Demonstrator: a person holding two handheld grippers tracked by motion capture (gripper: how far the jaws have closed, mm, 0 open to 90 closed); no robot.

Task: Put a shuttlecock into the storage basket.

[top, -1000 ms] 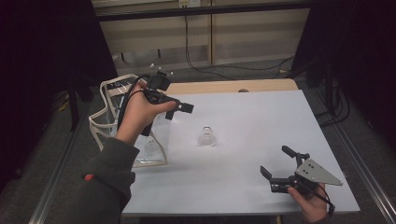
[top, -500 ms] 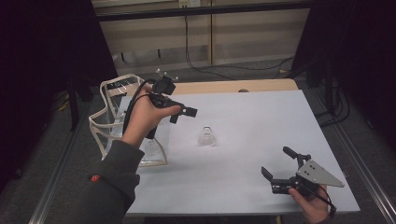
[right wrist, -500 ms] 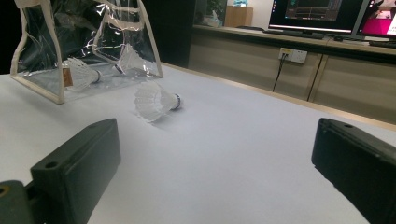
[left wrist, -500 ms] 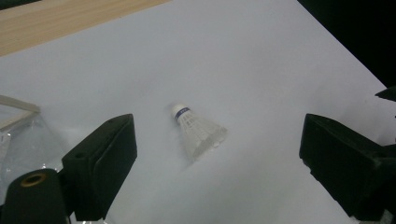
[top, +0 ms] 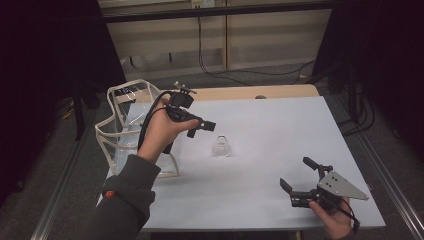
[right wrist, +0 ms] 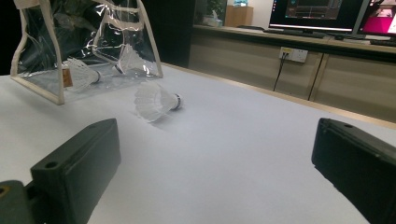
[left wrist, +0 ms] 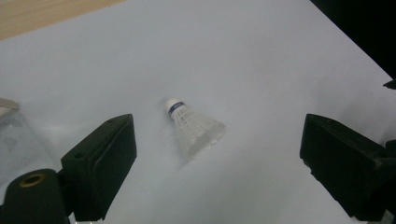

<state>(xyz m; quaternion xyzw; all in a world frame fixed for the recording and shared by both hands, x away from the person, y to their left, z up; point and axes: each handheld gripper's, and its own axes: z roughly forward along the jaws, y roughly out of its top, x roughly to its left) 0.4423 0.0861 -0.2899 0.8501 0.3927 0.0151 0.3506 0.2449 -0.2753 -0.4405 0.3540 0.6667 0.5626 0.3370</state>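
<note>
White feathered shuttlecock (left wrist: pixel 194 133), lying on its side mid-bench (top: pixel 280 130) beside clear bag (top: pixel 127 132): left gripper (top: pixel 200 126), jaws wide, should descend centred, closing gently across the skirt; right gripper (top: pixel 300 180) idle, jaws wide.

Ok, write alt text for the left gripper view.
A white shuttlecock lies on its side on the white table, framed between the open left claw. A clear bag edges in at the left.

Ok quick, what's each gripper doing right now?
Left gripper: open, empty, above the shuttlecock.
Right gripper: open, empty, low over the table.
</note>
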